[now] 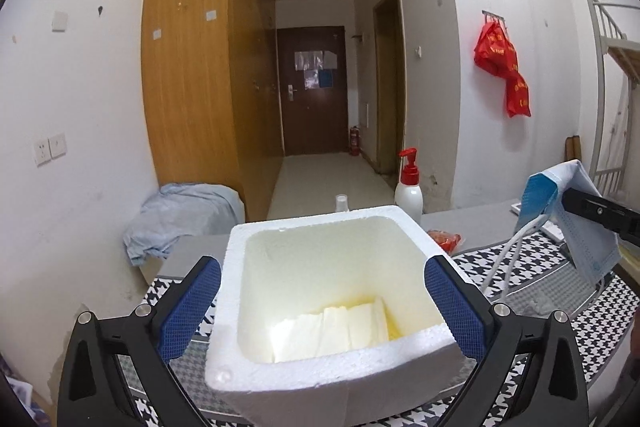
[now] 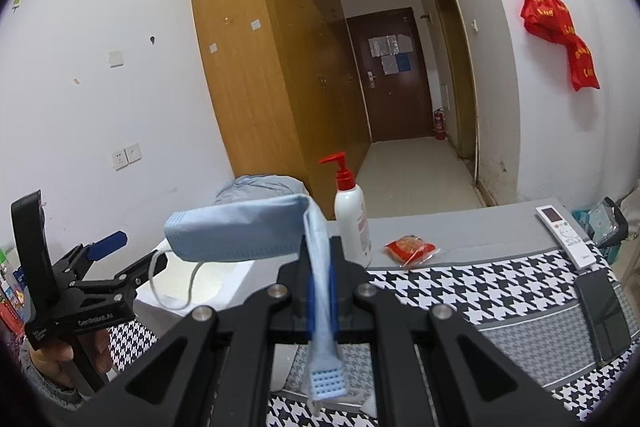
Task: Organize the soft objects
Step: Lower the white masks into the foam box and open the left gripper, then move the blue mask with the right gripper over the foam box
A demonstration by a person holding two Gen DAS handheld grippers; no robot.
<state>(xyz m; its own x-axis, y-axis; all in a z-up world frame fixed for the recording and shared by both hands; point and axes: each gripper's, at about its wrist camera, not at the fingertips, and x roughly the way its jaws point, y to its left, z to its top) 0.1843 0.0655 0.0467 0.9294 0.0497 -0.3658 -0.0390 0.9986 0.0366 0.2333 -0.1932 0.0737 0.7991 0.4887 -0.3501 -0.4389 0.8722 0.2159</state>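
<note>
A white foam box (image 1: 320, 379) stands on the houndstooth cloth, with folded pale sheets (image 1: 336, 331) lying at its bottom. My left gripper (image 1: 322, 267) is open wide, its blue pads (image 1: 188, 307) flanking the box's outer walls; I see no grip on them. From the right wrist it (image 2: 138, 251) shows at the left, held by a hand. My right gripper (image 2: 320, 267) is shut on a light-blue face mask (image 2: 240, 235), which hangs folded over the fingers with its ear loops dangling above the box (image 2: 232, 279). The left wrist view shows that mask (image 1: 580, 227) at the right.
A red-capped pump bottle (image 2: 352, 219), a red snack packet (image 2: 410, 247), a white remote (image 2: 564, 233) and a dark phone (image 2: 604, 315) lie on the table. A small clear cup (image 1: 342, 203) stands behind the box. A pale blue cloth (image 1: 176, 219) is heaped left, beside the wardrobe.
</note>
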